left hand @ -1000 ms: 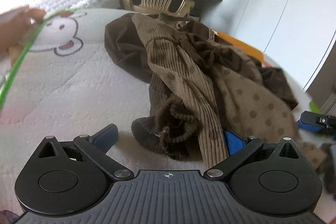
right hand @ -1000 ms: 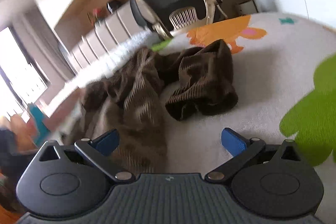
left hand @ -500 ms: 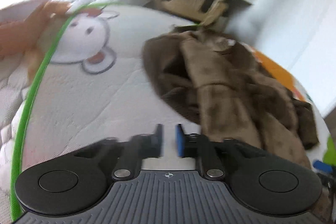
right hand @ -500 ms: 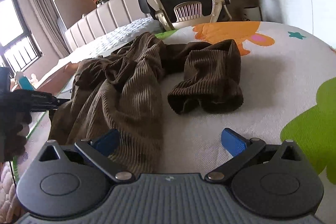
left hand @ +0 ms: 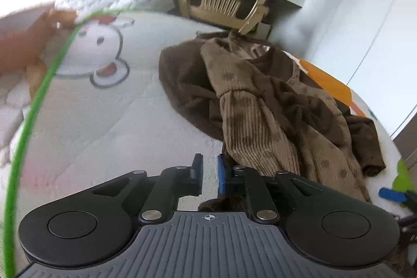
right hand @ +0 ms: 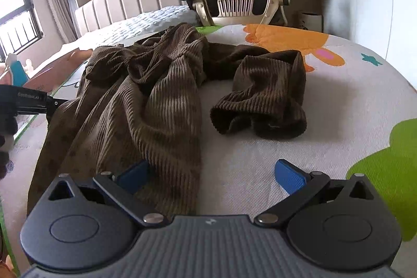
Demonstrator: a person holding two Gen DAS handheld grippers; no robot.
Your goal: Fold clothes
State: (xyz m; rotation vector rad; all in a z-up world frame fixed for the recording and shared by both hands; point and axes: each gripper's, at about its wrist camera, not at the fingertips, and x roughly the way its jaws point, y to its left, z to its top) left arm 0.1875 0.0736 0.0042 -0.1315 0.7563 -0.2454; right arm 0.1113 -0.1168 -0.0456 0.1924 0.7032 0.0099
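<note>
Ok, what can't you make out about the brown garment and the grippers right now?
- Left wrist view: whether the left gripper, fingers nearly together, pinches the brown garment; its own body hides the cloth there.
- Right wrist view: the garment's near hem, behind the open right gripper.
- Left wrist view: whatever lies at far left, motion-blurred.

Light: bright daylight from the window (right hand: 18,25) at left.
Blur: left wrist view smeared, right wrist view sharp.
Edges: curved, with dark corners.
Shadows: soft, under the brown clothes (right hand: 156,100).
</note>
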